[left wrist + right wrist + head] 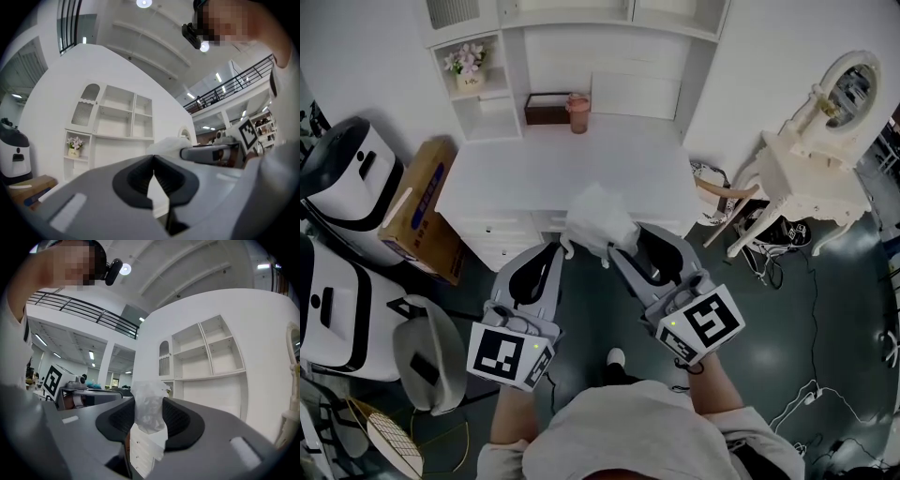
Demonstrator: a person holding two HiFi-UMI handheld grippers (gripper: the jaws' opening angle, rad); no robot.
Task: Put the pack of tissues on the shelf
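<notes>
In front of the white counter [572, 169], the person stands with one claw in each hand, both pointing roughly level towards the furniture. The right claw [616, 247] is closed on the pack of tissues [598, 217]. The right gripper view shows crinkled clear wrapping pinched between the two dark pads, with the pack standing up above them. The pack is held in the air. In the head view it shows over the front edge of the counter, touching no surface, and well short of the shelf [581, 14] that rises in open white compartments behind the counter. The left claw [560, 247] is just beside the right one. Its jaws meet at the tips with nothing between them, and only the white furniture shows through the narrow gap lower down. At the back of the counter a brown box [546, 108] lies next to a pink cup [577, 112], the two close together or touching. A pot of flowers [467, 64] sits in a small side compartment on the left. A cardboard box [420, 202] leans on the floor against the counter's left end. To the right, apart from the counter, stands a white dressing table [811, 159] with an oval mirror. Cables [797, 403] trail across the dark floor.
</notes>
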